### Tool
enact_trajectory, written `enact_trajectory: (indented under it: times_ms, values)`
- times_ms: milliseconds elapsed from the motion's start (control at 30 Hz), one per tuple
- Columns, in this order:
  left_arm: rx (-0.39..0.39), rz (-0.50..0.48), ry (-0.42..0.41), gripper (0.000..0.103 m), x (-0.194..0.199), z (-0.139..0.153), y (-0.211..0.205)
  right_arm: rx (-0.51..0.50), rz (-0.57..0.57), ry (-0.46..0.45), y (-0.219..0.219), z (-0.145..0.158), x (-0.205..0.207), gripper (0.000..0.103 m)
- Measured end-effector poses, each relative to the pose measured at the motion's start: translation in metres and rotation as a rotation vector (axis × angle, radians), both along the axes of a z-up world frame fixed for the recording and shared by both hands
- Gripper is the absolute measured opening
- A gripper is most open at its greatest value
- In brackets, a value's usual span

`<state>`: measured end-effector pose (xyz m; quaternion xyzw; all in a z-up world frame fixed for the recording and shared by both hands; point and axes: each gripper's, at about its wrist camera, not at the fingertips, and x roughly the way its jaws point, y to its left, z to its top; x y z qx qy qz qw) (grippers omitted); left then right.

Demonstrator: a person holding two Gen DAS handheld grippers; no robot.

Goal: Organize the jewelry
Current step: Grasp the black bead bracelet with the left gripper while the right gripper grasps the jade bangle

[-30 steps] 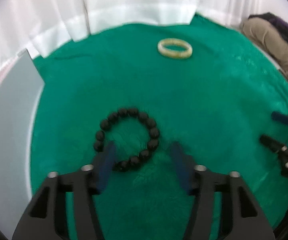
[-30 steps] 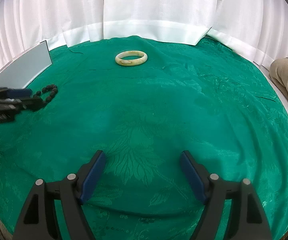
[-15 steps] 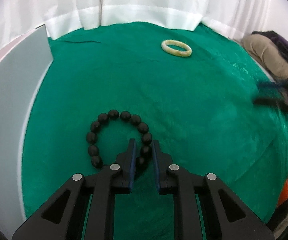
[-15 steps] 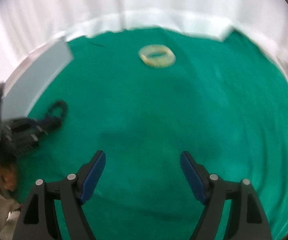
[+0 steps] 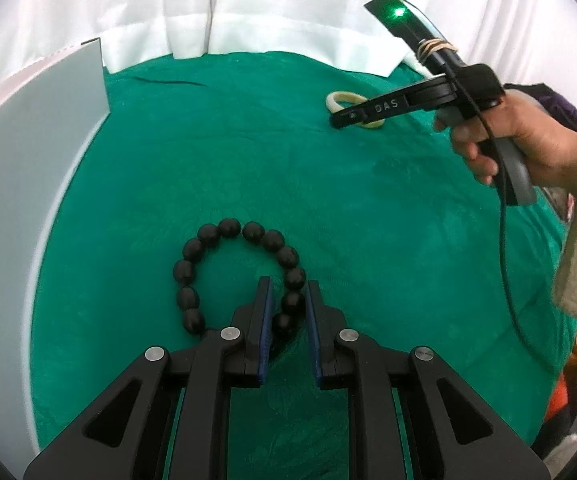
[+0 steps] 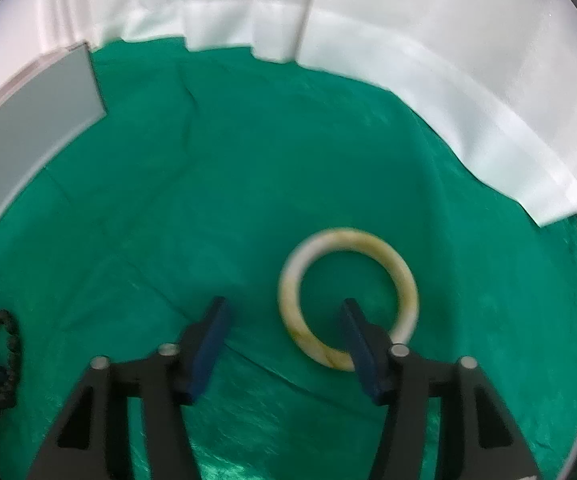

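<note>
A black bead bracelet (image 5: 224, 236) lies on the green cloth (image 5: 248, 160). My left gripper (image 5: 288, 300) is shut on its near right beads. It also shows at the far left of the right wrist view (image 6: 6, 332). A cream jade bangle (image 6: 368, 248) lies on the cloth. My right gripper (image 6: 284, 312) is open just above it, its right finger over the inside of the ring and its left finger outside. In the left wrist view the bangle (image 5: 342, 98) is partly hidden behind the right gripper (image 5: 338, 120).
A grey flat board (image 5: 16, 184) stands along the left edge of the cloth, also in the right wrist view (image 6: 28, 136). White curtain (image 6: 408, 40) hangs behind the table. A hand in a cream sleeve (image 5: 528, 136) holds the right gripper.
My left gripper closed on the bead bracelet. My right gripper moved forward across the cloth to the bangle and stays open over it.
</note>
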<state>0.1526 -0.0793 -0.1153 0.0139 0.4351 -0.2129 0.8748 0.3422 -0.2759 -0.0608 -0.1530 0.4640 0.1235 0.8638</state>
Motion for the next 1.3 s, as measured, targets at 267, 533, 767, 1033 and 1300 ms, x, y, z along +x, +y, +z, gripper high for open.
enact_trajectory:
  times_ms: [267,533,767,1033,1300]
  values:
    - [-0.042,0.040,0.083,0.010,0.005,0.000,0.012,0.137,0.035,0.129,-0.014,0.002,-0.074,0.011]
    - [-0.245,0.075,0.197,0.010,-0.017,-0.003,0.050,0.409,0.059,0.105,-0.028,0.007,-0.201,0.010]
    - [-0.076,0.057,0.116,0.010,-0.031,0.005,0.033,0.485,-0.018,0.034,-0.027,0.010,-0.237,0.010]
    - [0.101,-0.001,0.085,0.064,-0.038,0.003,0.023,0.236,0.019,0.074,0.035,-0.010,-0.214,0.012]
    - [0.190,-0.051,0.089,0.019,-0.040,0.003,0.012,0.136,0.051,0.130,0.042,-0.017,-0.207,0.014]
